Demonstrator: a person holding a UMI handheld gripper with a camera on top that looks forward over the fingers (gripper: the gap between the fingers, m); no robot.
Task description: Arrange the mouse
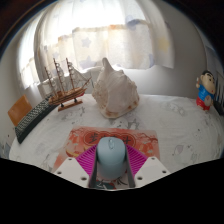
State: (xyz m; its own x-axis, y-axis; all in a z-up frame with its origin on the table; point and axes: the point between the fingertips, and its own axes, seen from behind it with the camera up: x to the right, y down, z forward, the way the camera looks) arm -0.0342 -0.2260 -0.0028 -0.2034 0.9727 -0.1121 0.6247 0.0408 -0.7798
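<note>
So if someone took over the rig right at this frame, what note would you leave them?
Gripper: fingers either side of the light blue mouse; whether they press on it cannot be told.
Mouse: between the fingers, over the near edge of the patterned mouse pad on the white table.
Beyond: large conch shell, model ship, small toy figure.
Done: mouse at the pad.
Left: settle it on the pad, open up, back off.

The mouse's (111, 158) near end is hidden behind the gripper (111, 172).
</note>
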